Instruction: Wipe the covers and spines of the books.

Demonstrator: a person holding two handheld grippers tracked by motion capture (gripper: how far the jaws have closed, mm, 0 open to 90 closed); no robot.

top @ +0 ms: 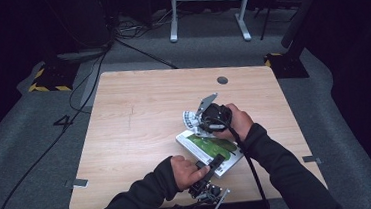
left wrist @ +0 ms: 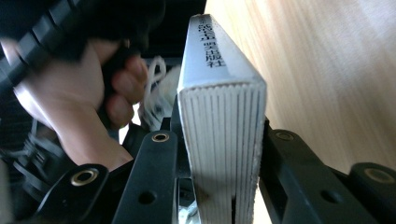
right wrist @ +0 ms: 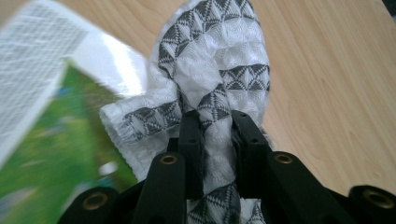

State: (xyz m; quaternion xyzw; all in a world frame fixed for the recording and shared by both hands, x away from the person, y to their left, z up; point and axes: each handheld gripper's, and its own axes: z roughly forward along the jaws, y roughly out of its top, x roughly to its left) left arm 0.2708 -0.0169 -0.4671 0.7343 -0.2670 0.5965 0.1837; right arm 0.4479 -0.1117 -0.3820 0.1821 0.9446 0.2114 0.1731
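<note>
A book (top: 212, 150) with a green and white cover lies on the wooden table (top: 139, 118), near its front middle. My left gripper (top: 212, 164) is shut on the book's near edge; in the left gripper view the page block (left wrist: 223, 140) stands clamped between the black jaws, the spine (left wrist: 205, 42) running away. My right gripper (top: 206, 123) is shut on a white cloth with a black triangle pattern (right wrist: 212, 70), bunched between its pads. The cloth (top: 190, 118) hangs at the book's far corner, and the green cover (right wrist: 51, 140) lies to its left in the right gripper view.
A round cable hole (top: 222, 80) sits near the table's far edge. Cables (top: 64, 119) trail over the grey carpet on the left. White desk legs (top: 206, 12) stand beyond the table. Bare wood extends left and behind the book.
</note>
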